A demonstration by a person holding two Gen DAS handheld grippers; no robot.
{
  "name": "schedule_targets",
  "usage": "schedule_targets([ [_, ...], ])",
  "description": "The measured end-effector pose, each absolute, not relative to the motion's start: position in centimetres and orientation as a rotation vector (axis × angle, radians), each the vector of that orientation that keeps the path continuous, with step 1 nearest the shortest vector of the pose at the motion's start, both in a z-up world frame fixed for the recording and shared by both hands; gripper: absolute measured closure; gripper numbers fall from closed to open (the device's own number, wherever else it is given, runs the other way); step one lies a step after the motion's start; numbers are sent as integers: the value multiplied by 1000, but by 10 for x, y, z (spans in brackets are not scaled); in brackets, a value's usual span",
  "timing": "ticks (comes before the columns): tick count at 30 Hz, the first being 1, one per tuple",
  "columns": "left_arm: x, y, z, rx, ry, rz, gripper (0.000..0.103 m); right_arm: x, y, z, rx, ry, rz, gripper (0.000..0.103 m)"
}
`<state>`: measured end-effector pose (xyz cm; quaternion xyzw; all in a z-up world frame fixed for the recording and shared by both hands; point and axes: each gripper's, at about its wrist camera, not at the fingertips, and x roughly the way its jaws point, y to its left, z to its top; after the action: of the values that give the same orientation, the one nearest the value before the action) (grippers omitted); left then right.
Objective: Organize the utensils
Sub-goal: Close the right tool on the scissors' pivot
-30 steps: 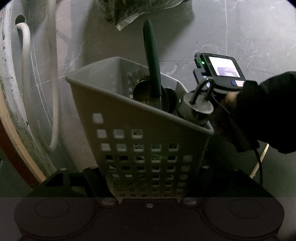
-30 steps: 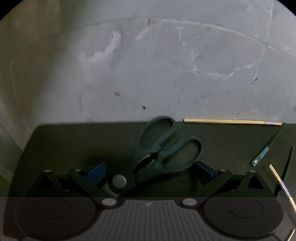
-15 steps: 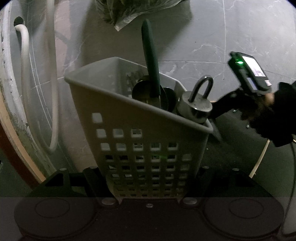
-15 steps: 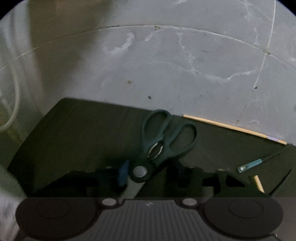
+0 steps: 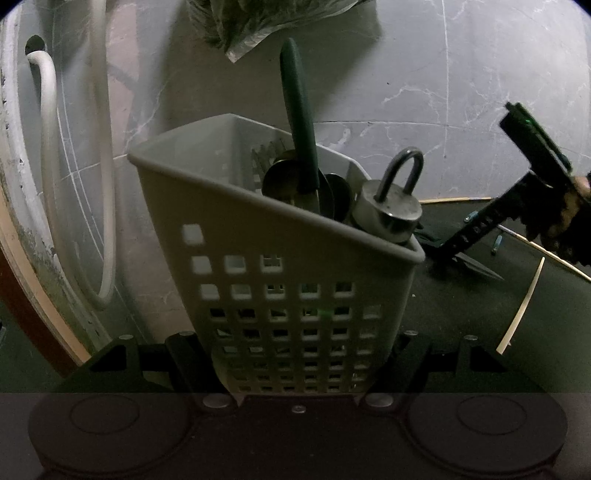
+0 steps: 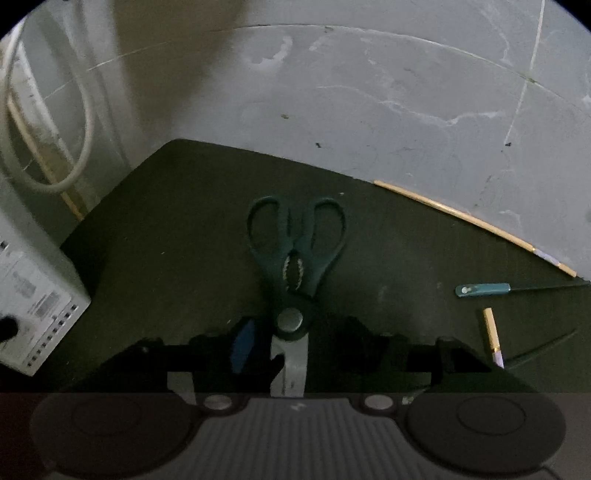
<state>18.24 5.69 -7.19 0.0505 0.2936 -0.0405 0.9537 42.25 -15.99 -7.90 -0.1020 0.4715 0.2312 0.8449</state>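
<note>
A home utility or washing corner seems to be showing here: grey marble-veined floor tiles [image 6: 406, 92] are spreading around a dark mat [image 6: 184, 221], a white hose [image 5: 105, 147] is looping against the worn wall edge, and a bagged bundle [image 5: 255, 22] is lying on the floor.

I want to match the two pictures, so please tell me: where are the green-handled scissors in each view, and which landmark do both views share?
Left wrist view: only the blade tip of the scissors shows, at right on the dark mat, beyond the basket, under the right gripper.
Right wrist view: the scissors lie at centre, handles pointing away, blades between the gripper's fingers.
Shared landmark: the long pale stick along the mat's far edge.
</note>
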Motion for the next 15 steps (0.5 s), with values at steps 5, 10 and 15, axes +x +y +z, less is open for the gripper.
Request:
schedule_targets([
  [5,182,57,-72,102,596,-82,26,438,-144,-81,-194,989,451,29],
  [10,183,57,-72,102,597,-82,26,447,-128,-90,-226,974,437,15],
  [15,182,57,-72,99,597,-80,26,444,-129,-93,-207,925,430,28],
])
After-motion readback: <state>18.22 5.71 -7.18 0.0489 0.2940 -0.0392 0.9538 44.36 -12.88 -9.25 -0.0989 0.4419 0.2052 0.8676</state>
